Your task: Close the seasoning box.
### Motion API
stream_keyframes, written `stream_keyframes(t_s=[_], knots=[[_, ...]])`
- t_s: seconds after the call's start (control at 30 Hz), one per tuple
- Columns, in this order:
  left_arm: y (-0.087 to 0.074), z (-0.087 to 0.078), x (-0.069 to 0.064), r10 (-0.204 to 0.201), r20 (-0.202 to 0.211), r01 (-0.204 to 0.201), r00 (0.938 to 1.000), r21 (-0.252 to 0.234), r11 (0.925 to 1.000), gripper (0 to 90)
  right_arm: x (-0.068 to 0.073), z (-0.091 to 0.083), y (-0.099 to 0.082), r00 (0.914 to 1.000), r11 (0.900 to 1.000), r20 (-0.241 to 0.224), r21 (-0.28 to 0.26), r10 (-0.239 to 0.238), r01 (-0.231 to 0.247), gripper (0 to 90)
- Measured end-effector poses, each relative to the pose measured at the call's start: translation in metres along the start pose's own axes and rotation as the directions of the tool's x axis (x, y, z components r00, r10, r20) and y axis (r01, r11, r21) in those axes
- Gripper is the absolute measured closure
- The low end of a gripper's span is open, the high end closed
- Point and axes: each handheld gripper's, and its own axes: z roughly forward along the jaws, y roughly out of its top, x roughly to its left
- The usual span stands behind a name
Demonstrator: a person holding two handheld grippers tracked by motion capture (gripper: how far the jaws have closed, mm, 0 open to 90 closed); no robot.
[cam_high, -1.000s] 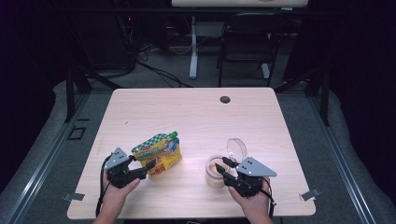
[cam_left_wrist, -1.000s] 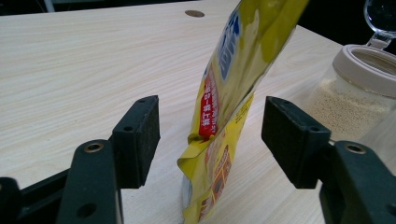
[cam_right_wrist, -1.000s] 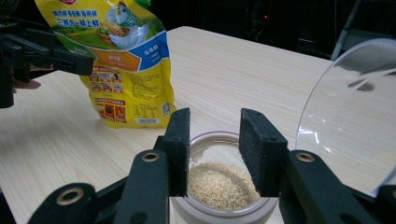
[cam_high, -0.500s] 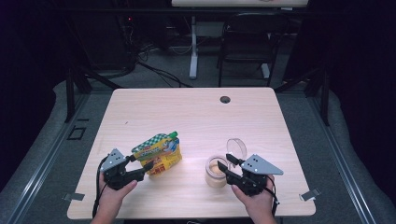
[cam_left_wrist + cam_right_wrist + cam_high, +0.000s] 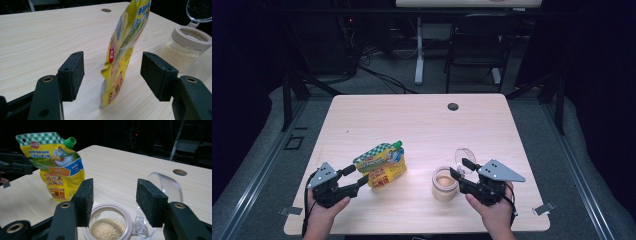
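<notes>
A yellow spouted pouch (image 5: pixel 381 162) with a green cap stands upright on the wooden table (image 5: pixel 422 125). My left gripper (image 5: pixel 356 175) is open. In the left gripper view the pouch (image 5: pixel 125 50) stands between the pads (image 5: pixel 72 72) and touches neither. A clear jar (image 5: pixel 444 184) of beige granules stands right of the pouch, its hinged lid (image 5: pixel 464 156) flipped up. My right gripper (image 5: pixel 460 169) hovers over the jar's mouth (image 5: pixel 107 227). Its jaws have just been opening and hold nothing; the lid (image 5: pixel 166 185) rises behind the right pad (image 5: pixel 150 200).
A round cable hole (image 5: pixel 453 106) sits near the table's far edge. A chair (image 5: pixel 474 55) and a desk leg (image 5: pixel 419 50) stand beyond the table. The front edge lies just under both hands.
The right gripper's jaws stand wider apart and the hand has lifted slightly by the jar. The left gripper has shifted a little beside the pouch.
</notes>
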Motion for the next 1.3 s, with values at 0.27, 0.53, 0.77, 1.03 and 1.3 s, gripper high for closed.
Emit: stream_keyframes(t_s=[0.27, 0.53, 0.77, 1.03, 1.3], knots=[[-0.012, -0.013, 0.014, -0.05, -0.031, 0.049, 0.9982, -0.024, 0.9985, 36.2, -0.007, -0.005, 0.01, 1.0, 0.9998, 0.003, -0.022, 0.0, 0.0, 44.2], [-0.017, -0.016, 0.019, -0.062, -0.046, 0.06, 0.997, -0.032, 0.9977, 36.2, -0.016, -0.033, 0.021, 0.9991, 0.9981, 0.036, -0.057, 0.025, -0.023, 41.6], [-0.018, -0.016, 0.02, -0.061, -0.056, 0.059, 0.9966, -0.027, 0.9979, 36.2, -0.039, -0.053, 0.008, 0.9903, 0.9966, 0.127, -0.068, 0.056, -0.048, 39.3], [-0.02, -0.018, 0.023, -0.07, -0.068, 0.068, 0.9952, -0.03, 0.9972, 36.2, -0.059, -0.068, -0.012, 0.9733, 0.9942, 0.209, -0.069, 0.095, -0.082, 38.0], [-0.021, -0.018, 0.027, -0.079, -0.078, 0.077, 0.9938, -0.029, 0.9966, 36.3, -0.077, -0.068, -0.04, 0.9479, 0.9827, 0.26, -0.067, 0.185, -0.173, 37.6]])
